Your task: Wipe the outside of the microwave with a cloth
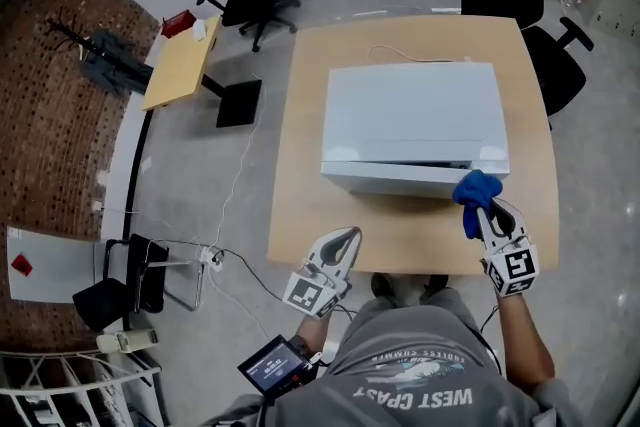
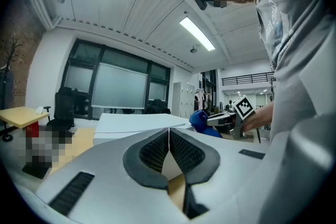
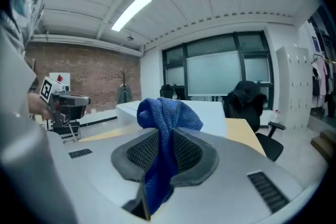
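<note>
Blue cloth being gripped at the microwave's front corner.
The wooden table (image 1: pixel 300 205) is being topped by the white microwave (image 1: pixel 412 120), boxy and plain, its front turned toward the person and its inside not being shown. The blue cloth (image 1: pixel 476 188), bunched and fuzzy, is being clamped between the right gripper's (image 1: pixel 484 207) jaws at the microwave's front right corner. The left gripper (image 1: pixel 347 237) is being held pinched together, nothing in it, over the table's near edge.

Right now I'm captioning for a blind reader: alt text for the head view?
From above, the right gripper holds a blue cloth by the front right corner of a white microwave on a wooden table. The left gripper, shut and empty, hangs over the table's near edge.
</note>
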